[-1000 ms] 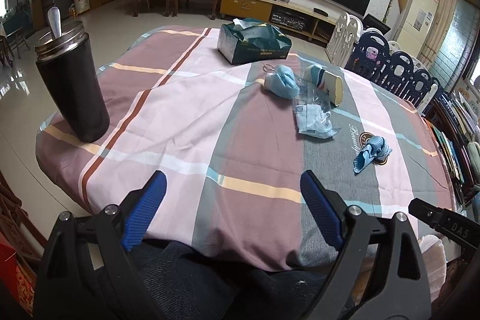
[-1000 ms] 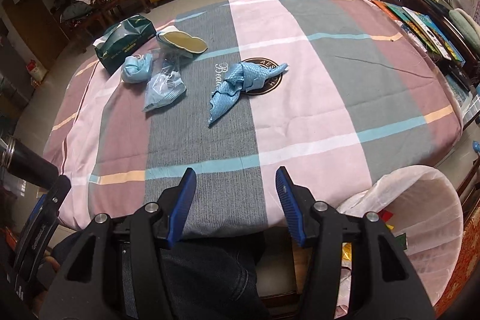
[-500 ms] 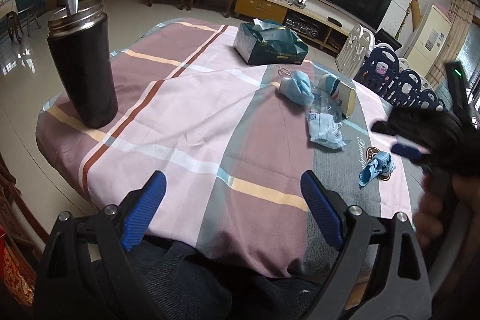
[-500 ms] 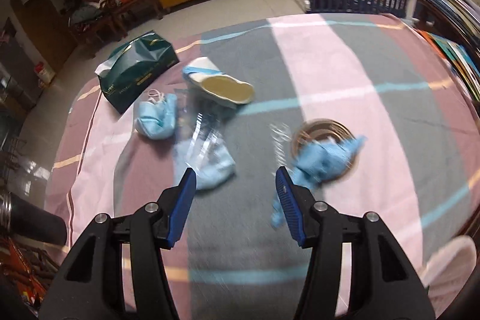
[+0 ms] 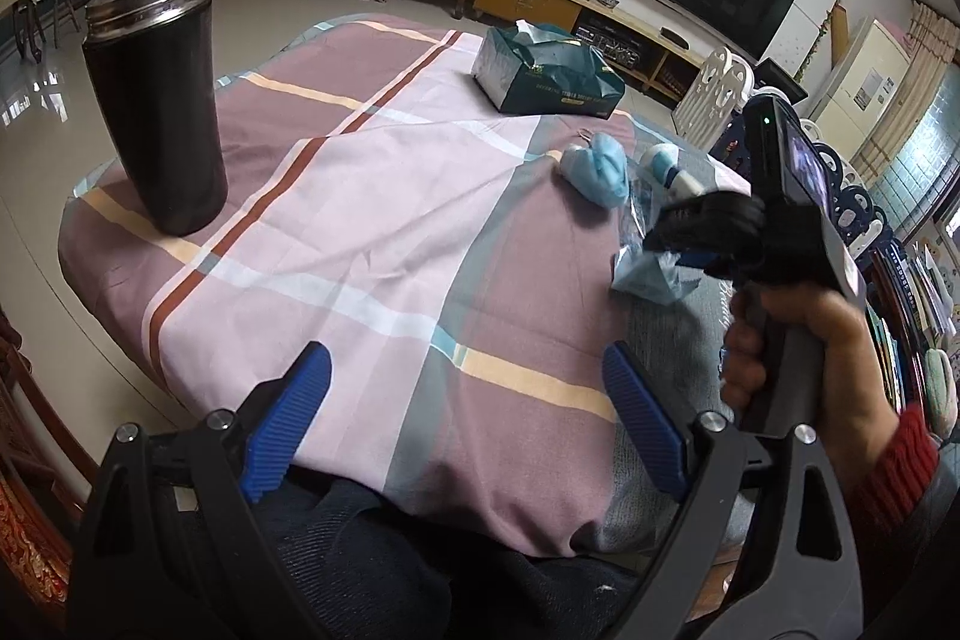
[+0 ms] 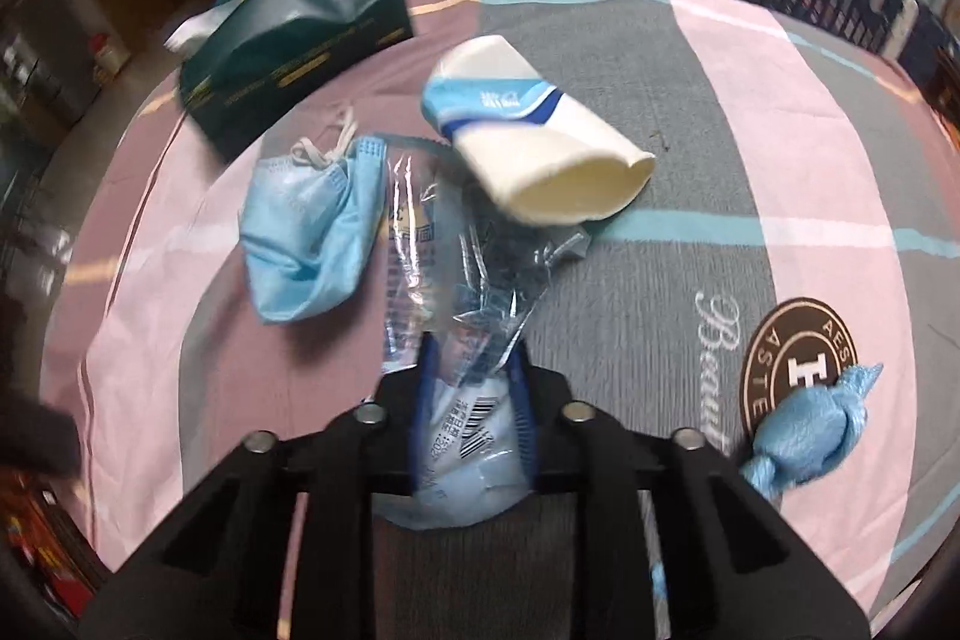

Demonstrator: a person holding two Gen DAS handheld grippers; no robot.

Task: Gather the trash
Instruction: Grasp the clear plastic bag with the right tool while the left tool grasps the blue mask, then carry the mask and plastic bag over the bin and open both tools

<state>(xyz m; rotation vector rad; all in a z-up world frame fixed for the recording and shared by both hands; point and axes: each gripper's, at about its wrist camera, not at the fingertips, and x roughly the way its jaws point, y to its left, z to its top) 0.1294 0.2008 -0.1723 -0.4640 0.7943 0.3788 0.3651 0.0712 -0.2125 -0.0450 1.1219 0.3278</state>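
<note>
Trash mostly remains: right gripper (image 6: 471,400) pinches plastic wrapper (image 6: 444,280); mask (image 6: 306,232) at ten o'clock, cup (image 6: 540,154) at twelve; left gripper (image 5: 468,424) spread.

We see a woven cloth tablecloth (image 6: 690,148), matt. Wrapper (image 6: 456,292) is clear crinkly plastic film, glossy, printed. Face mask (image 6: 300,232) looks like soft pleated nonwoven. Paper cup (image 6: 540,148) is matt, crushed. Tumbler (image 5: 159,112) has a smooth black body with a bare metal rim. Our gripper pads (image 5: 288,418) are ribbed blue plastic on matt black frames.
</note>
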